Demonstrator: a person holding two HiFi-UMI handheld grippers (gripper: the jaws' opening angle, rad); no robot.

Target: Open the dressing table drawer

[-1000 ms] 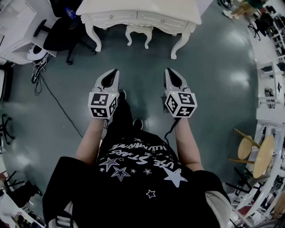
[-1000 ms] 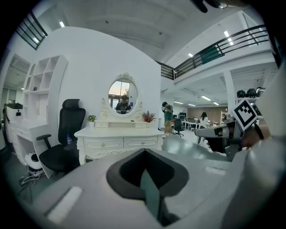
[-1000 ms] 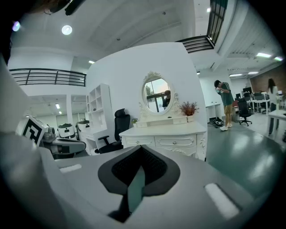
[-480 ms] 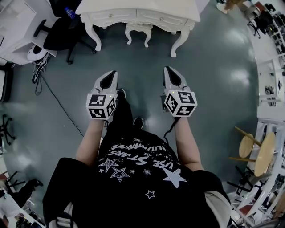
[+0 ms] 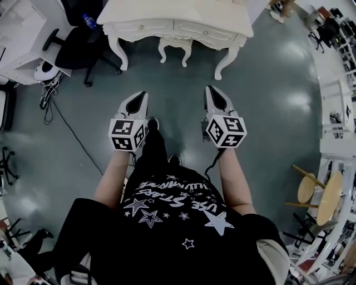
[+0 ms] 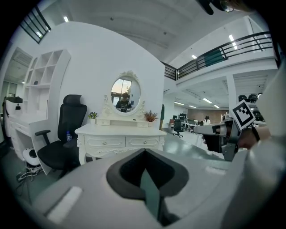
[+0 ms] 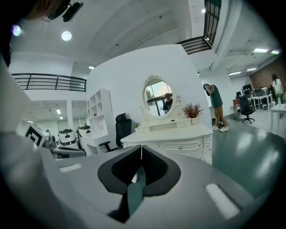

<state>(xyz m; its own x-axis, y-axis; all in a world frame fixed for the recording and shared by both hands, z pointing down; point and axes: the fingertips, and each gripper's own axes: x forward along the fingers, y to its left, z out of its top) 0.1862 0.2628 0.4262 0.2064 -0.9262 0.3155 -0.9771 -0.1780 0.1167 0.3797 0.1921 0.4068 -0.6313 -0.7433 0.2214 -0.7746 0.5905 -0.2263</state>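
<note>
A white dressing table (image 5: 178, 14) stands ahead of me at the top of the head view, with two shut drawers (image 5: 143, 26) (image 5: 207, 30) in its front. The gripper views show it too (image 6: 119, 132) (image 7: 178, 134), with an oval mirror (image 6: 125, 93) on top. My left gripper (image 5: 143, 93) and right gripper (image 5: 209, 88) hang side by side over the floor, well short of the table. Both are shut and empty, tips pointing at the table.
A black office chair (image 5: 78, 42) stands left of the table beside a white desk (image 5: 19, 28). A cable (image 5: 72, 131) trails across the grey floor at left. A small stool (image 5: 173, 43) sits under the table. Wooden stools (image 5: 320, 192) stand at right.
The table has come slightly nearer in the head view as I step forward. Both grippers keep their side-by-side pose, still shut.
</note>
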